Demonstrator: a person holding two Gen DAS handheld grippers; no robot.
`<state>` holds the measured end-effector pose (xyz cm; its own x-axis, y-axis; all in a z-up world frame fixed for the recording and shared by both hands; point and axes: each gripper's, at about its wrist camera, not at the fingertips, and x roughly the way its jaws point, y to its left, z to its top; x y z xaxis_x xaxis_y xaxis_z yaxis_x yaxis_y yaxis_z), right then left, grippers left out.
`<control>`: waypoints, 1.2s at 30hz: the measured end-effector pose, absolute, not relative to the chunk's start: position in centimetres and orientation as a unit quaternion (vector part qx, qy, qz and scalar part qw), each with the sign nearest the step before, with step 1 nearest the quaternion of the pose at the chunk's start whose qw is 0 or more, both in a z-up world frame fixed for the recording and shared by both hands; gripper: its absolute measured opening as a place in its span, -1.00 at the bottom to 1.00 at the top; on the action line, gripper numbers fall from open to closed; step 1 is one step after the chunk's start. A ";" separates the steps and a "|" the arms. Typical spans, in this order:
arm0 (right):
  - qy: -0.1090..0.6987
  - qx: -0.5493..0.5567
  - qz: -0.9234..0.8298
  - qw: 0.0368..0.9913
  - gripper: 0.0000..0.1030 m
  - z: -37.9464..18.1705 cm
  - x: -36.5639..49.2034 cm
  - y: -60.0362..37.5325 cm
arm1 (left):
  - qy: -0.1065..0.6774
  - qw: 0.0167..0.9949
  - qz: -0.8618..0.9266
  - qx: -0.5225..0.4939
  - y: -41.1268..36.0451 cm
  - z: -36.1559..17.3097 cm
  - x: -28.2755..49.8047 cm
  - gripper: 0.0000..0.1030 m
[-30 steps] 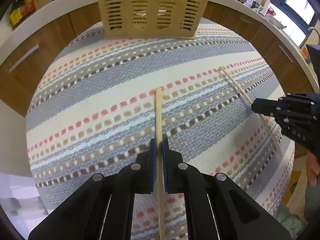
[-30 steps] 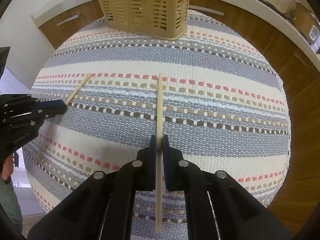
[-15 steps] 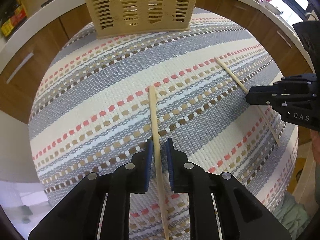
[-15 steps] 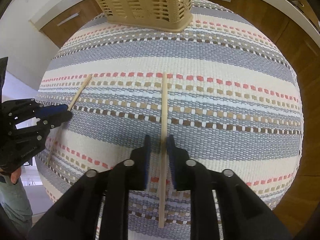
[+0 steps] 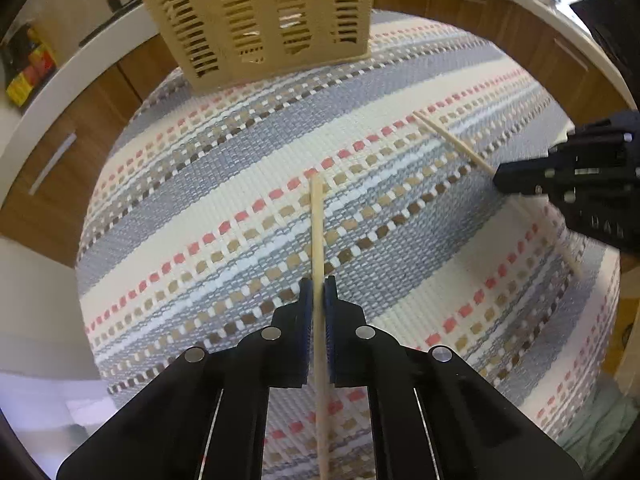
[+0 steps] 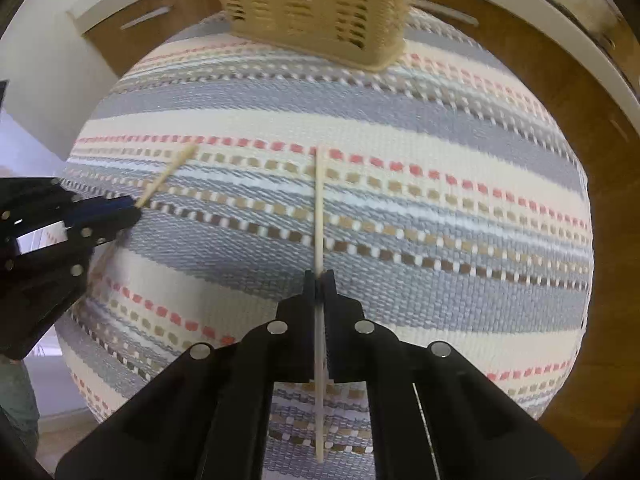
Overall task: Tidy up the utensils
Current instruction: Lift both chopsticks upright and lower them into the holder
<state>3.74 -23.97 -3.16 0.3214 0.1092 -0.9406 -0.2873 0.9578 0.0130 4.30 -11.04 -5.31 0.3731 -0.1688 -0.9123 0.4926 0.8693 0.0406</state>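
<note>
My left claw [image 5: 319, 296] has its blue pads pinched tight on a pale wooden chopstick [image 5: 317, 224], which runs straight up the middle of my view over the striped woven mat [image 5: 224, 184]. The stick's far tip sits at the row of red squares. Off to my right, the right claw [image 5: 504, 180] is clamped on a second chopstick [image 5: 452, 140], that one angled across the mat toward the upper left. Straight ahead, at the mat's far edge, stands the beige slotted basket [image 5: 260, 20]. Beyond it curve wooden cabinet fronts [image 5: 60, 152] under a white table [image 5: 80, 68] edge.
</note>
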 end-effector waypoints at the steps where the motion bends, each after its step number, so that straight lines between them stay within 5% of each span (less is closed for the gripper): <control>1: 0.559 -0.079 0.126 0.816 -0.95 -2.7 3.7 -23.8 | 0.510 0.823 -0.210 0.140 -10.8 -4.7 4.3 -0.93; 17: 0.317 0.017 0.217 0.923 -0.95 13.3 7.9 -26.3 | 0.191 0.952 -0.230 -0.068 -4.9 14.2 8.8 -0.93; 36: 0.136 0.049 0.194 0.970 -0.95 16.6 15.4 -28.6 | 0.055 0.966 -0.209 -0.140 -4.2 15.5 18.4 -0.93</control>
<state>15.42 -28.56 16.55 0.8877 0.3894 -0.2457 -0.3630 0.9201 0.1470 18.41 -4.20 15.54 0.9063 -0.4199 -0.0478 0.3890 0.8730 -0.2944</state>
